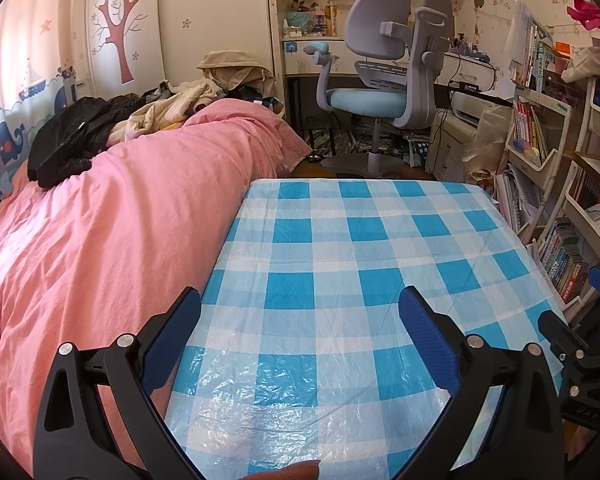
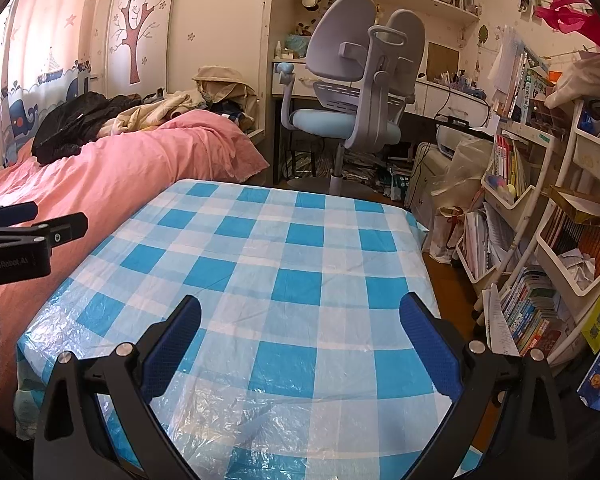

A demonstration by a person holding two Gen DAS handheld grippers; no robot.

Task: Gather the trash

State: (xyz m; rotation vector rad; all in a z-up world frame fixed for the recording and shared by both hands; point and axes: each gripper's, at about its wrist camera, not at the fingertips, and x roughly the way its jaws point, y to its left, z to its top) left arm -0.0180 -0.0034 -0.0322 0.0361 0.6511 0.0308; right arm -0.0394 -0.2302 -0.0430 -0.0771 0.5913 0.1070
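Bed: to your left, the pink duvet [image 1: 100, 220] carries a black jacket [image 1: 72, 140] and a heap of beige clothes [image 1: 172, 108].
Left gripper [image 1: 300, 336]: you hold it over the near end of the table, jaws spread wide, nothing between them.
Table: blue-and-white checked plastic cloth [image 1: 340, 260] touches the bed.
Right gripper [image 2: 300, 336]: jaws spread, nothing held.
Trash: you can't make out any on the cloth.
Chair: grey desk chair [image 2: 352, 92] beyond the table.
Shelves: book racks [image 2: 540, 240] on your right.

Bare tablecloth [image 2: 284, 264] (bed [image 2: 112, 184] leftward)
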